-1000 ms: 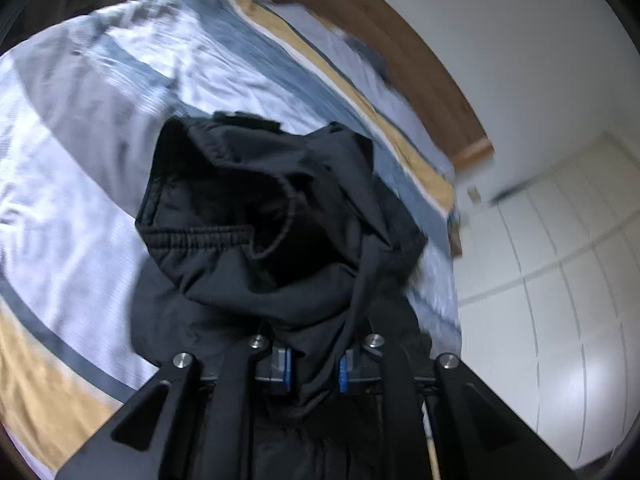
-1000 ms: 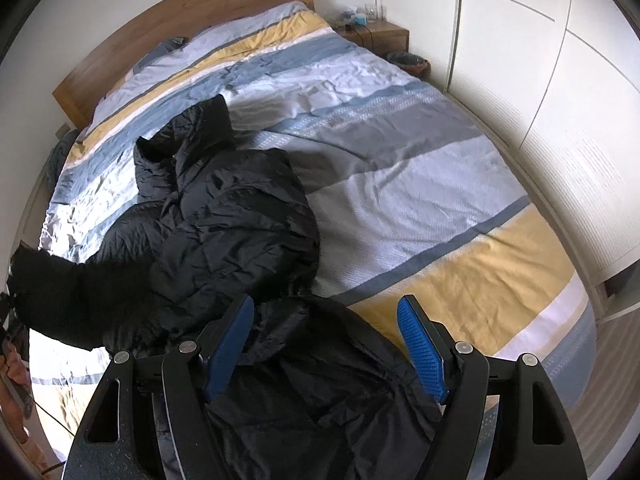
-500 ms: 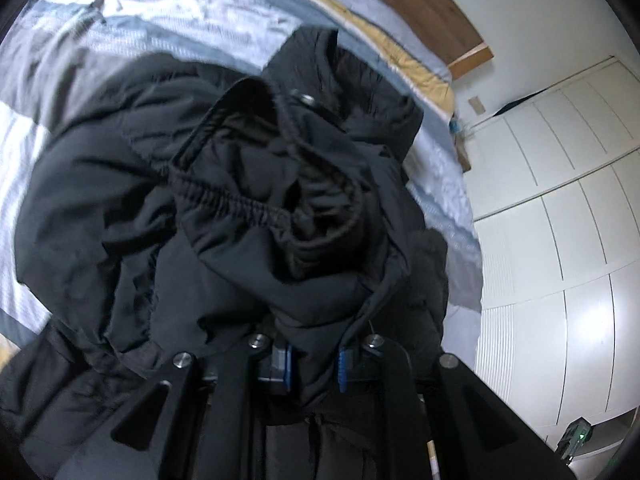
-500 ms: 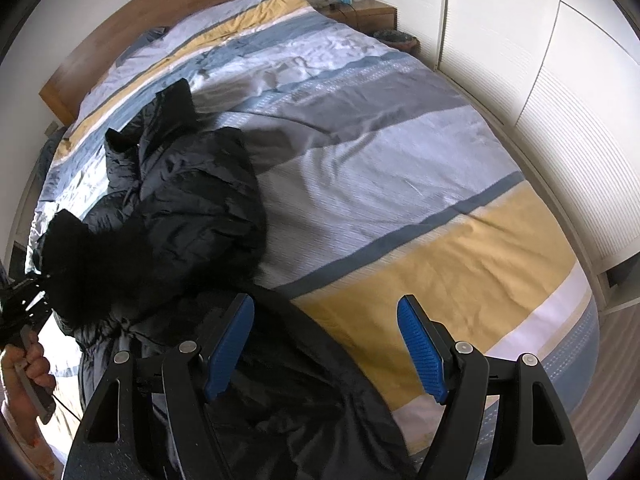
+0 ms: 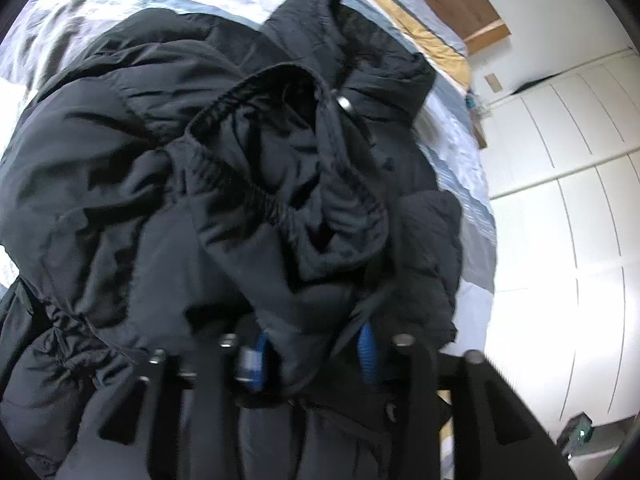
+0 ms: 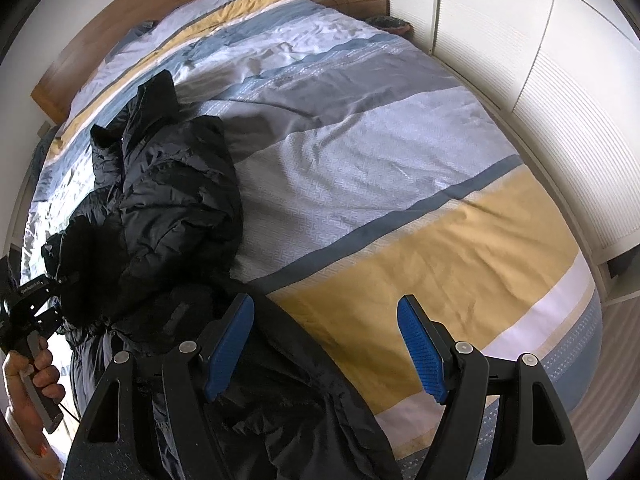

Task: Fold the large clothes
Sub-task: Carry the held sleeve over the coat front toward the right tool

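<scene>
The left wrist camera sits very close to the black coat (image 5: 224,184). The coat fills most of this view. The camera looks along the left gripper (image 5: 312,364) and down across the bed (image 5: 468,168), toward the headboard (image 5: 452,4) and the white closet doors (image 5: 560,208).

The right wrist camera looks from higher up and farther back, near the foot of the bed (image 6: 400,184). It faces along the right gripper (image 6: 326,354) toward the headboard (image 6: 120,28). It takes in almost the whole bed.

Both views share the coat (image 6: 172,200), the bed, the headboard and the closet doors (image 6: 540,52). The right view also shows the left gripper (image 6: 36,300) from the outside, at its left edge.
</scene>
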{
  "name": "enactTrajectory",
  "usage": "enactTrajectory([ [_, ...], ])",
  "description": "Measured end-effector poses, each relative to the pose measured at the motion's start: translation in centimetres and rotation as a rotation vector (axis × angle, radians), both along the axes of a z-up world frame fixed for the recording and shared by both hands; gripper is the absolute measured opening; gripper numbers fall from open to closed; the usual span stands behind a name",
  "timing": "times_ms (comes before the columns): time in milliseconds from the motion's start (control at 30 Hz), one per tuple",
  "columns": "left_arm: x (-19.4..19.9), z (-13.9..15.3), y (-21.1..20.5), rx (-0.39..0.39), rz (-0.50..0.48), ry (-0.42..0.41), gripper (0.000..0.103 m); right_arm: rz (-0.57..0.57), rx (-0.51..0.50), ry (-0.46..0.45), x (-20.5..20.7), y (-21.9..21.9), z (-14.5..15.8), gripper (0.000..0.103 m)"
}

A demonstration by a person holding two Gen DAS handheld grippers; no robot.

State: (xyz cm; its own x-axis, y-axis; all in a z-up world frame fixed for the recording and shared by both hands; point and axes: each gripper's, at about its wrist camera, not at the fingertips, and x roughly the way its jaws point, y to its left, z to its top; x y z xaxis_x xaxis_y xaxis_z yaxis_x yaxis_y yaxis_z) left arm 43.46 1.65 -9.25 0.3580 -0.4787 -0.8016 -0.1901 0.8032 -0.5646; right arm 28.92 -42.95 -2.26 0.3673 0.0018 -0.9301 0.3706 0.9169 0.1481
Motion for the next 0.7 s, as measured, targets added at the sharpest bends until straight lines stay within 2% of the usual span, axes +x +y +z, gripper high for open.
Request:
enactTrajectory([
  [67, -0.2, 0.3, -0.5, -0.028, -0.022, -0.007, 0.048, 0.013, 0.003, 0.002, 0.5, 0.7, -0.2, 0.073],
  [233, -1.3, 0.8, -1.2, -0.083, -0.077, 0.002, 0.049, 0.060, 0.005, -0.003, 1.9, 3.0, 0.0, 0.073],
  [367, -2.5, 1.6, 0.2, -0.109, -0.101, -0.014, 0.049, 0.100, 0.000, -0.016, 3.1, 5.1, 0.4, 0.073],
  [467, -3.1, 2.5, 2.6, -0.063, -0.090, -0.044, 0.049, 0.138, -0.002, -0.028, 4.3, 7.0, 0.7, 0.073],
  [567, -2.9, 3.1, 5.8, 0.015, -0.068, -0.064, 0.049, 0.207, -0.013, -0.040, 5.9, 10.0, 1.1, 0.073],
  [700, -2.1, 3.1, 10.7, 0.094, -0.024, -0.066, 0.049, 0.332, -0.013, -0.084, 8.2, 15.6, 2.4, 0.073],
])
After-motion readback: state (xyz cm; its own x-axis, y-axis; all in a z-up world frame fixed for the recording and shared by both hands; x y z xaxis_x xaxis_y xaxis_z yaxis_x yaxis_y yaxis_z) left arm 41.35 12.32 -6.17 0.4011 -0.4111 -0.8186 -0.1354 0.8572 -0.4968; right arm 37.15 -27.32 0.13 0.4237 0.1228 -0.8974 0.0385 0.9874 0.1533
